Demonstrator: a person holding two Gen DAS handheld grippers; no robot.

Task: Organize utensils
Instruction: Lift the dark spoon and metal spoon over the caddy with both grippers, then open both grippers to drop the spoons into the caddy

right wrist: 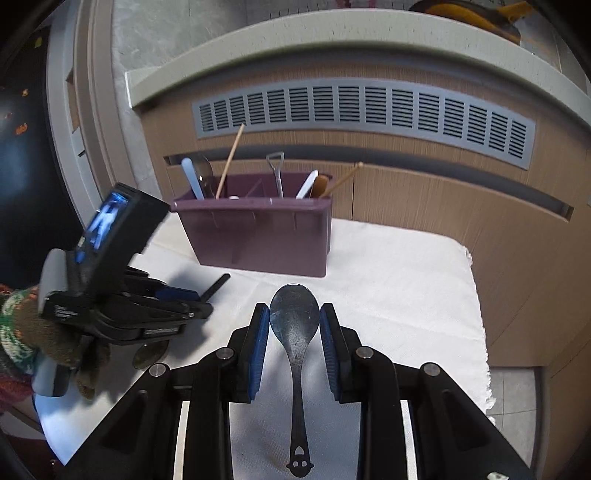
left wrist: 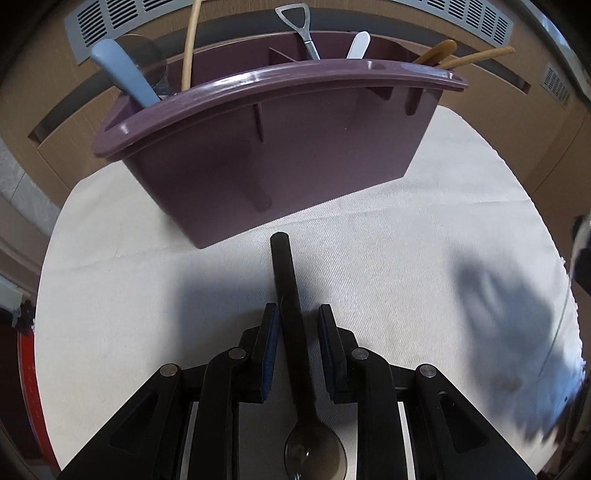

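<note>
Left wrist view: left gripper (left wrist: 295,317) pointing steeply down at a white cloth (left wrist: 388,258) covering the surface; a black-handled spoon (left wrist: 291,314) running between its pads, handle forward, bowl back under the tool; whether the pads are pinching it, cannot tell. Just ahead, a purple caddy (left wrist: 295,147) standing upright, holding several utensils. Behind it, wood-grain cabinetry with a grey vent grille (left wrist: 461,18).

Right wrist view: right gripper (right wrist: 294,325) clasping a dark metal spoon (right wrist: 294,321) by its bowl, handle trailing back. Caddy (right wrist: 258,236) straight ahead on the cloth (right wrist: 406,280); the other gripper (right wrist: 177,306) off to the left, gripped by a gloved hand (right wrist: 44,332). Beyond: cabinet front, long vent grille (right wrist: 369,110), pale countertop edge (right wrist: 332,44)
</note>
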